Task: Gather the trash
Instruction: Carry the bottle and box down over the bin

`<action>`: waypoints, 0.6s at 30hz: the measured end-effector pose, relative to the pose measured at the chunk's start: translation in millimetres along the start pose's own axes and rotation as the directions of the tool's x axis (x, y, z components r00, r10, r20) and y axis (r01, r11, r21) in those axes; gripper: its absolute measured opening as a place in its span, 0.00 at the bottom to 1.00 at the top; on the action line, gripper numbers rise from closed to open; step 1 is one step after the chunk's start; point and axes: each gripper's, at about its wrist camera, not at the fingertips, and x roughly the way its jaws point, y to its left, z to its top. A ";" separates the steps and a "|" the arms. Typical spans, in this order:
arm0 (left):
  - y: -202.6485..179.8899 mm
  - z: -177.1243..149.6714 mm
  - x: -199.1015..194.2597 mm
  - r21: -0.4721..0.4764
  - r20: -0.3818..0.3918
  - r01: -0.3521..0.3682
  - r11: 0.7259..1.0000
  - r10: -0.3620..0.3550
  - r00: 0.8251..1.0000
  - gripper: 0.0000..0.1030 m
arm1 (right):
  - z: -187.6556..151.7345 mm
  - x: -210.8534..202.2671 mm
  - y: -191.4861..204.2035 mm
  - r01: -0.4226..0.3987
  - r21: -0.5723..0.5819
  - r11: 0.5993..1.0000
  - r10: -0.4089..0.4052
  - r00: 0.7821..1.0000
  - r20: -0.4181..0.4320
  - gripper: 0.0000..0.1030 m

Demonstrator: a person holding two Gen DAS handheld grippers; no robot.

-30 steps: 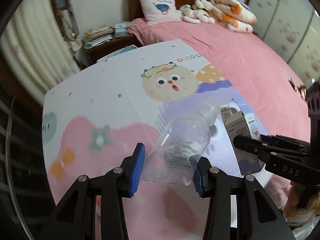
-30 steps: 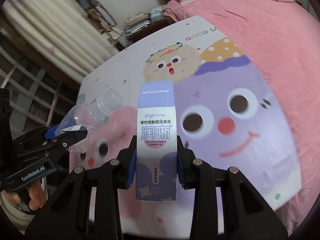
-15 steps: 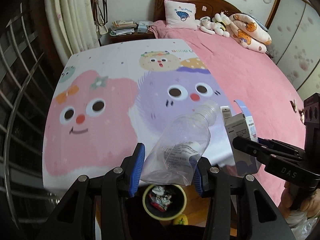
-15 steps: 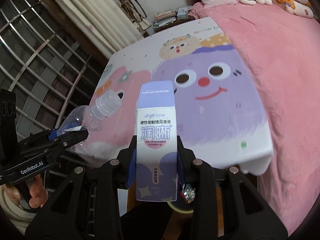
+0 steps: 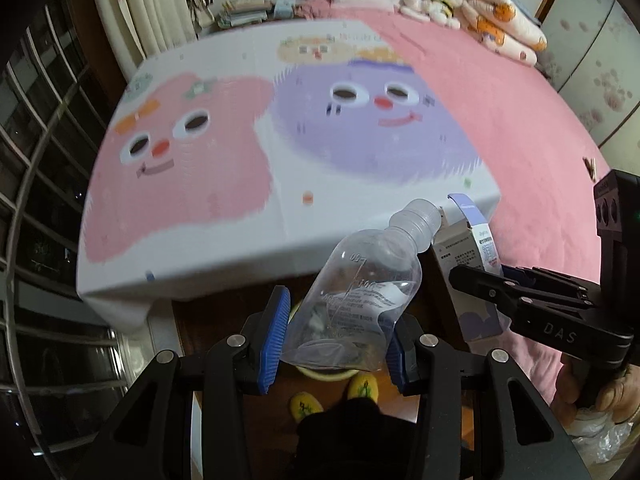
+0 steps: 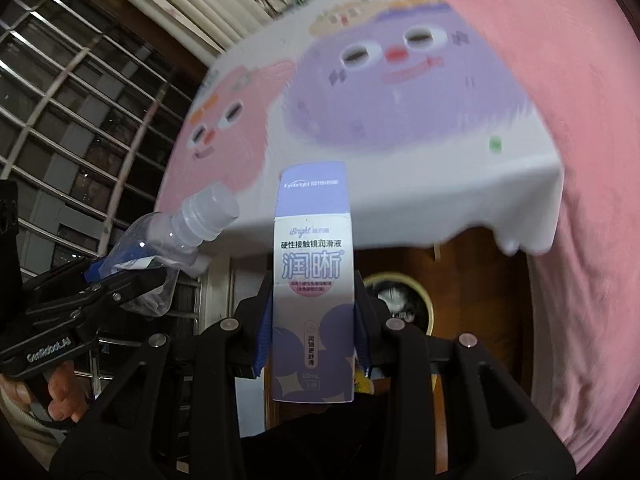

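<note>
My left gripper point(image 5: 334, 338) is shut on a clear, crushed plastic bottle point(image 5: 360, 296), neck pointing up and right. Under it on the wooden floor stands a yellow-rimmed trash bin point(image 5: 322, 373), mostly hidden by the bottle. My right gripper point(image 6: 312, 340) is shut on a tall lilac and white carton point(image 6: 313, 280) with printed lettering. The trash bin point(image 6: 404, 300) shows behind and right of that carton, with dark rubbish inside. In the left wrist view, the carton point(image 5: 470, 264) and right gripper point(image 5: 480, 280) appear at the right. The bottle point(image 6: 180, 236) hangs at the left in the right wrist view.
A bed point(image 5: 500, 112) with a pink cover and a cartoon sheet point(image 5: 280, 152) fills the background; its foot edge hangs just beyond the bin. A barred window point(image 6: 60, 100) stands at the left. Yellow slippers point(image 5: 306, 408) show on the floor. A hand point(image 6: 60, 392) grips the left handle.
Both grippers have drawn back off the bed past its foot edge and now hang over the floor and bin. Bottle and carton stay gripped as before.
</note>
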 end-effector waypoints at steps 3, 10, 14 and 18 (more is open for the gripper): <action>4.9 -20.0 27.1 0.000 -0.053 0.018 1.000 -0.018 0.998 0.42 | -22.1 28.7 -13.4 0.026 0.043 0.999 -0.024 0.998 -0.050 0.29; 7.7 -68.7 110.4 0.014 -0.143 0.035 0.999 -0.032 0.989 0.42 | -75.4 109.7 -52.0 0.104 0.130 0.986 -0.086 0.987 -0.139 0.29; 3.6 -91.1 160.4 0.013 -0.184 0.056 0.998 -0.053 0.981 0.42 | -99.0 154.0 -73.2 0.140 0.171 0.975 -0.112 0.980 -0.163 0.30; -3.8 -110.2 209.6 0.019 -0.213 0.066 0.998 -0.061 0.975 0.42 | -119.2 191.4 -99.6 0.169 0.203 0.965 -0.131 0.974 -0.187 0.29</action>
